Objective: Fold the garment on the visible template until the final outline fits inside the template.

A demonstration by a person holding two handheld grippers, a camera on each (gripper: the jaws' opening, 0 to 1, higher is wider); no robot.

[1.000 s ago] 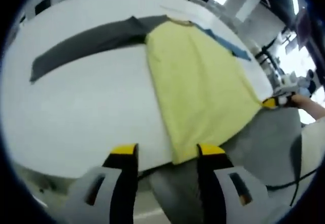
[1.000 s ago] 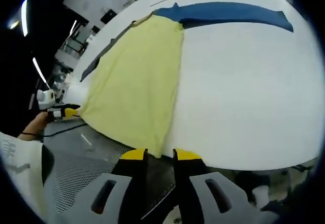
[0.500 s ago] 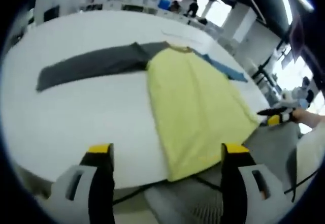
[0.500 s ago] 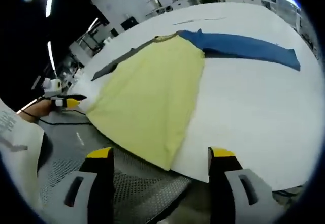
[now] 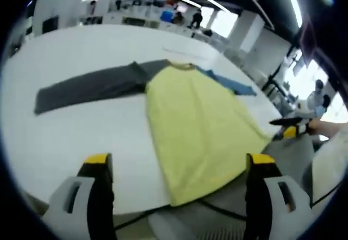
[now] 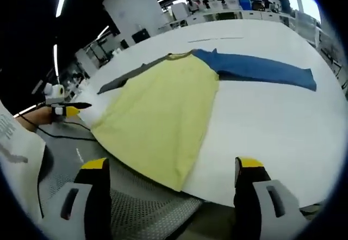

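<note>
A long-sleeved shirt lies flat on the white table (image 5: 81, 125). Its yellow body (image 5: 196, 123) (image 6: 163, 109) reaches the near table edge, where the hem hangs slightly over. One grey sleeve (image 5: 87, 87) (image 6: 128, 77) and one blue sleeve (image 5: 225, 82) (image 6: 255, 68) spread out sideways. My left gripper (image 5: 179, 166) is open wide just short of the hem's left corner, holding nothing. My right gripper (image 6: 171, 168) is open wide before the hem's other corner, also holding nothing. Each gripper appears in the other's view, the right one (image 5: 291, 130) and the left one (image 6: 66, 109), beside the hem.
A thin line mark (image 6: 215, 39) runs on the table beyond the collar. A grey mesh surface (image 6: 136, 207) lies below the near table edge. A hand (image 6: 38, 117) and a white sleeve (image 5: 331, 158) show at the sides. Desks and people fill the far room.
Both grippers have opened wide and drawn back a little from the hem corners. The right one was nearly shut at the hem a second ago. The shirt lies as before.
</note>
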